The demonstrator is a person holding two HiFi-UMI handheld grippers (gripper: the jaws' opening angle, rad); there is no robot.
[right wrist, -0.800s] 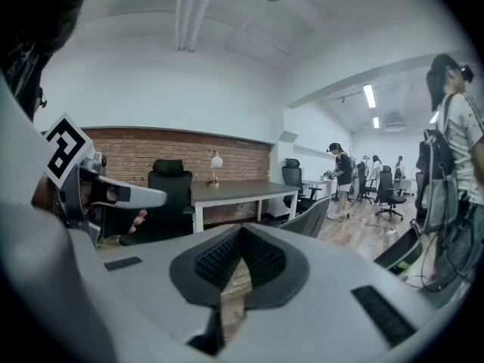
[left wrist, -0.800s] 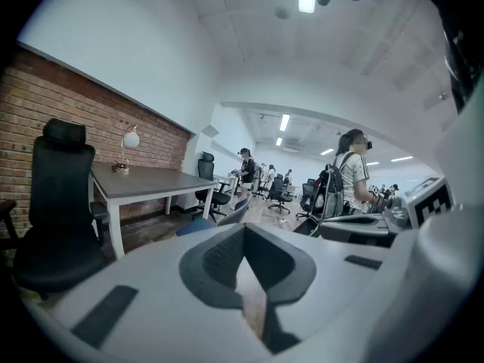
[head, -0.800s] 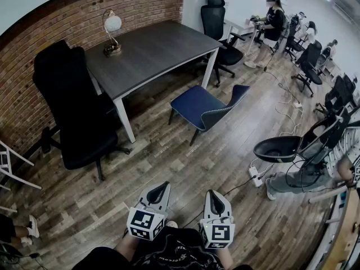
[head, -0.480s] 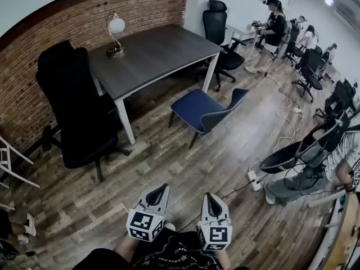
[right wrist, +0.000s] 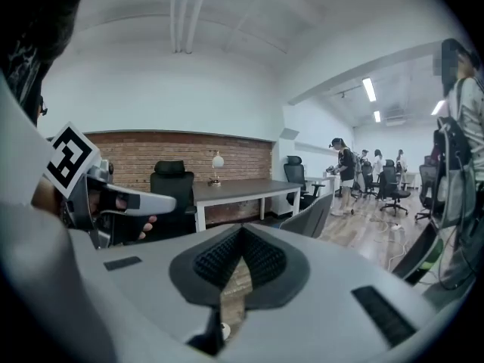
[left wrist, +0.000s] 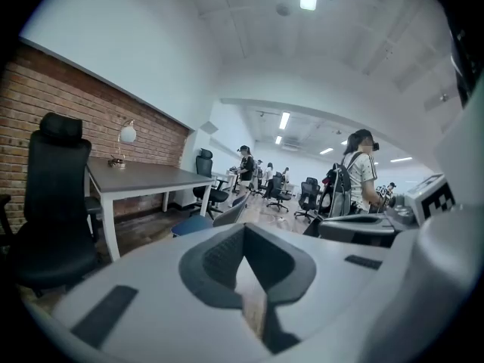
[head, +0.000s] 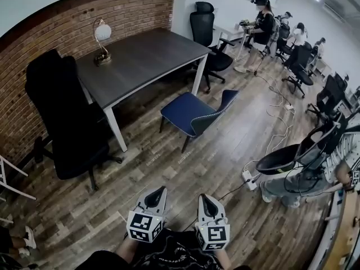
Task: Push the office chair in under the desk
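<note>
A dark grey desk [head: 143, 55] on white legs stands against the brick wall. A tall black office chair [head: 64, 117] sits at its left end, pulled out on the wood floor. A blue-seated chair [head: 194, 111] stands in front of the desk, turned away from it. My left gripper [head: 159, 191] and right gripper [head: 205, 198] hang side by side low in the head view, well short of both chairs. Both are shut with nothing between the jaws. In the left gripper view the desk [left wrist: 144, 176] and black chair [left wrist: 53, 203] lie ahead to the left.
A globe lamp [head: 102, 38] stands on the desk's far edge. Another black chair [head: 205, 32] sits at the desk's far end. Cables and a power strip [head: 247, 176] cross the floor at right, beside a black chair [head: 281, 156]. Several people sit at the back right.
The head view has swung a little, so the desk and chairs sit further left. Both grippers stay low, shut and side by side. No chair has moved.
</note>
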